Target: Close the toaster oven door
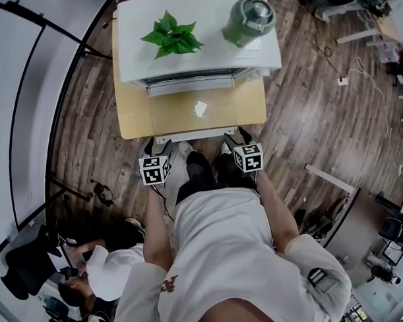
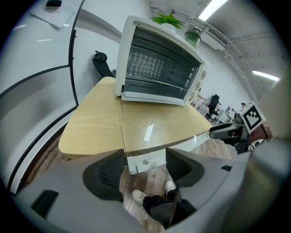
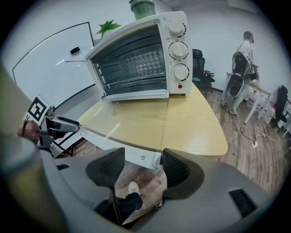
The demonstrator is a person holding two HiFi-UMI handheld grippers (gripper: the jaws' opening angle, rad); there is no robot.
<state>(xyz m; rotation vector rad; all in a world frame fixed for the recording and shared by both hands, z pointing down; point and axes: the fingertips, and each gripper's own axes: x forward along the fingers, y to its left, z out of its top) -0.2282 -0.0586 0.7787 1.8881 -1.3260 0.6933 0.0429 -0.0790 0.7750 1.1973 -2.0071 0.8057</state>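
head view: the oven (image 1: 199, 38) stands at the far side of the desk (image 1: 127, 115), with a plant (image 1: 170, 34) and a jar (image 1: 249, 20) on top. its door (image 1: 197, 107) lies folded down flat toward you, its white edge (image 1: 196, 133) at the desk's near side. i judge the door to be a stiff glass pane in a metal frame, hinged at the oven: light to swing, but smooth and breakable. take it under the white edge, not on the glass, and lift evenly. a hard shove could slide the oven back. your left fingers (image 1: 150, 146) and right fingers (image 1: 246, 136) hang just short of that edge, one toward each end.

left gripper view: the left fingers stand wide apart and grip nothing. the door's edge shows in the gap just ahead of them. i cannot tell whether it touches them.

right gripper view: the right fingers are spread wide too, and empty. the edge runs just beyond their gap, and the oven's inside is open to view behind it.
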